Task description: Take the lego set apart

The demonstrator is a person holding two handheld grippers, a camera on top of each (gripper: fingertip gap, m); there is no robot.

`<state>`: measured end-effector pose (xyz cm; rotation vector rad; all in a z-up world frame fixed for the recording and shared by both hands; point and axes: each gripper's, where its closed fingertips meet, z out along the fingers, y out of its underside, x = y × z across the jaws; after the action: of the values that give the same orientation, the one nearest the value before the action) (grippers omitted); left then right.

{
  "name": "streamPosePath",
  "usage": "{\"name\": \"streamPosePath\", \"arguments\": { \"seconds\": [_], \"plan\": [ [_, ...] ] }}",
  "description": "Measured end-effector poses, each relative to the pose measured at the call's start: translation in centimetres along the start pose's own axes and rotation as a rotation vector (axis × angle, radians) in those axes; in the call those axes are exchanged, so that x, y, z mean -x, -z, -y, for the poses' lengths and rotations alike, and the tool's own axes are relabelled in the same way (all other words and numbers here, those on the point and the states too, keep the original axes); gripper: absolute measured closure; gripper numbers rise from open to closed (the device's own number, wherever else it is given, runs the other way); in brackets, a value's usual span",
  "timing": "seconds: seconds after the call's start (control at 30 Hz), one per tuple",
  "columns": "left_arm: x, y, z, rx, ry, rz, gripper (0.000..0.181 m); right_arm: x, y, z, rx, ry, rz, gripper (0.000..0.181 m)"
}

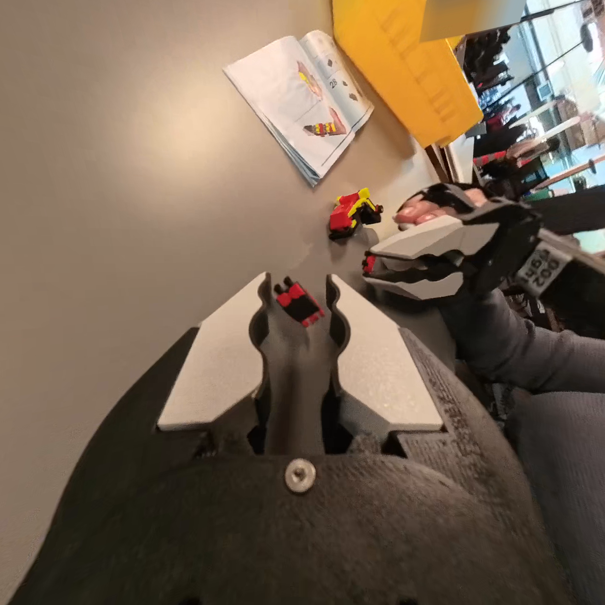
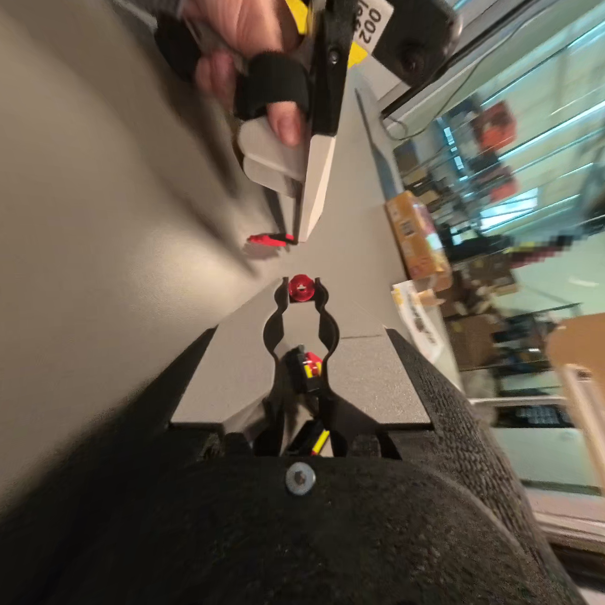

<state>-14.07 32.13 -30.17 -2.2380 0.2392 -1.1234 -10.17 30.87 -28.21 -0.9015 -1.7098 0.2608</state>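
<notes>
readable stuff: white sticker point(image 1: 543, 272) on right gripper, printed digits plus word; page number in open booklet point(image 1: 333, 83)

Left gripper point(image 1: 298, 281) (jaws apart) frames a red-black lego piece point(image 1: 299, 305).

An open instruction booklet point(image 1: 302, 104) lay flat on the beige desk point(image 1: 114, 163), just beside a big yellow bin point(image 1: 402, 72) at the far edge. Off the desk's side, blurred shelving point(image 2: 510, 147) and a yellowish box point(image 2: 417, 239) stood in the background.
</notes>
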Motion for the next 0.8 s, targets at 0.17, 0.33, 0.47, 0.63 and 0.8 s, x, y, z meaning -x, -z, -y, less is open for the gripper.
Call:
{"name": "streamPosePath", "arguments": {
  "seconds": [0.17, 0.33, 0.47, 0.63, 0.8],
  "plan": [
    [-2.7, 0.3, 1.3, -0.085, -0.083, -0.117, 0.133, -1.3, 0.2, 0.9, -0.034, 0.106, -0.131, 0.168],
    [-6.3, -0.3, 1.0, -0.097, -0.16, -0.295, 0.15, -1.4, 0.5, 2.0, -0.099, 0.092, -0.14, 0.168],
    [-6.9, -0.8, 0.4, -0.071, -0.201, -0.314, 0.165, -1.1, 0.4, 2.2, -0.1, 0.117, -0.137, 0.168],
    [-7.2, -0.4, 0.1, -0.086, -0.448, -0.254, 0.178, -1.4, 1.0, 3.0, -0.156, 0.047, -0.132, 0.159],
    [-7.0, 0.0, -0.8, -0.088, -1.045, -0.026, 0.178, -1.4, 2.8, 3.3, -0.265, -0.288, 0.08, 0.171]
  ]
}}
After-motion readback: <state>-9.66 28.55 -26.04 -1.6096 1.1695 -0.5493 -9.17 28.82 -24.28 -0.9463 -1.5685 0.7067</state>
